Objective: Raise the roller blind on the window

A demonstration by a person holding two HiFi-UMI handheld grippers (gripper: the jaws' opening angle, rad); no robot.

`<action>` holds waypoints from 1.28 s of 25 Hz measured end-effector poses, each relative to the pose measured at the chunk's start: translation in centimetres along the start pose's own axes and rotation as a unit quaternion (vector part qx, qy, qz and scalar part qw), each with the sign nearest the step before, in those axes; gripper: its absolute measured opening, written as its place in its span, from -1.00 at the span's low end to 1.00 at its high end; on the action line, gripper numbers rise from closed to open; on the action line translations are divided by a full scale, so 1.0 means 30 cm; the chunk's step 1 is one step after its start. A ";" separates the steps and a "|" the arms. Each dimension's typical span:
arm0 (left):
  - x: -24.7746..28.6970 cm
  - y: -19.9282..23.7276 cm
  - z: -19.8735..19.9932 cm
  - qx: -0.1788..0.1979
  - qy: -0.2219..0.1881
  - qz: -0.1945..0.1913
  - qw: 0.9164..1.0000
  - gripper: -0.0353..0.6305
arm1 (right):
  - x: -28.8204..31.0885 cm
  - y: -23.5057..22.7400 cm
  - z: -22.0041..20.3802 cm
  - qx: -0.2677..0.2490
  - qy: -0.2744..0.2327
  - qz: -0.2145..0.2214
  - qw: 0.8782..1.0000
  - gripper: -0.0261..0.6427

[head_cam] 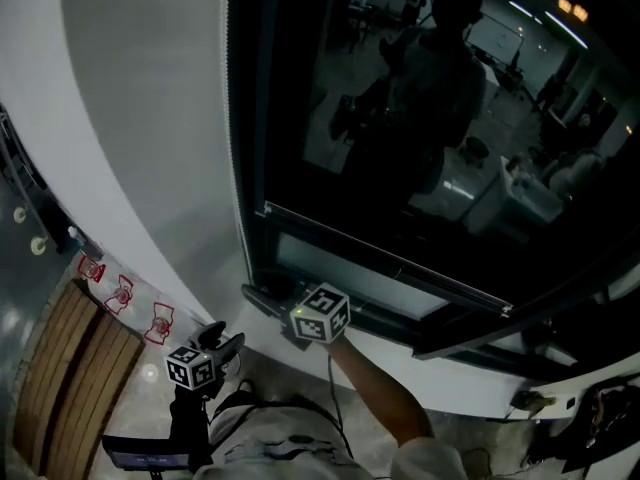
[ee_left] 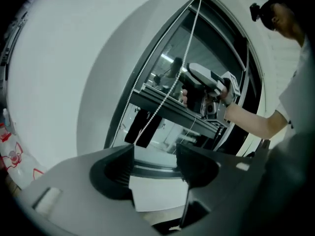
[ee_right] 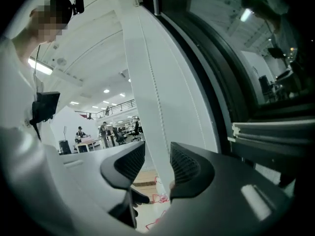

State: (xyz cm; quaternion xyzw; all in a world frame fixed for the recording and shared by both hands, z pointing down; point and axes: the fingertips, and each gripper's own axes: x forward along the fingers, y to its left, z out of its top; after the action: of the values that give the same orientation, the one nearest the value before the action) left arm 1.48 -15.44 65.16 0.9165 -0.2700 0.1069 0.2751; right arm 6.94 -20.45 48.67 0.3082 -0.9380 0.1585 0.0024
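Two gaping tongs, left (ee_left: 155,163) and right (ee_right: 157,163); one bead chain (ee_left: 162,104)

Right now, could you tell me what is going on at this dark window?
A person stands at the dark night-time window, holding a two-jaw gripper in each hand. The right gripper is up beside the window frame with its jaws apart. The blind's thin white bead chain runs down towards the gap between them, not gripped. The left gripper hangs lower, its jaws apart with nothing between them.
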 end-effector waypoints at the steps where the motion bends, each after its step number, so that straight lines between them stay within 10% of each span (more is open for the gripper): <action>1: -0.004 -0.016 -0.024 0.006 0.010 0.000 1.000 -0.13 | -0.026 0.009 -0.033 0.015 -0.006 -0.008 1.000 -0.47; 4: -0.011 -0.072 -0.097 0.025 0.035 0.003 0.999 -0.29 | -0.129 0.021 -0.131 0.052 -0.029 -0.055 0.997 -0.36; 7: -0.020 -0.131 -0.153 0.006 0.024 0.015 1.000 -0.90 | -0.258 0.031 -0.225 0.074 -0.046 -0.113 0.990 -0.35; 15: 0.023 -0.357 -0.266 0.024 0.063 -0.031 0.997 -0.90 | -0.587 0.107 -0.441 0.122 -0.062 -0.235 0.962 -0.91; 24: -0.073 -0.530 -0.313 0.073 0.074 -0.118 0.988 -0.90 | -0.691 0.367 -0.606 0.156 -0.078 -0.330 0.928 -0.92; 32: -0.453 -0.512 -0.387 0.101 0.063 -0.097 0.988 -0.90 | -0.722 0.711 -0.598 0.131 -0.129 -0.458 0.870 -0.92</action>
State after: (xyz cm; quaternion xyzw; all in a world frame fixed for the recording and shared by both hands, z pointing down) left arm -1.86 7.81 63.22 0.9528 -0.1500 0.1641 0.2068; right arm 10.46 13.61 57.20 0.7186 -0.6541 0.2197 -0.0866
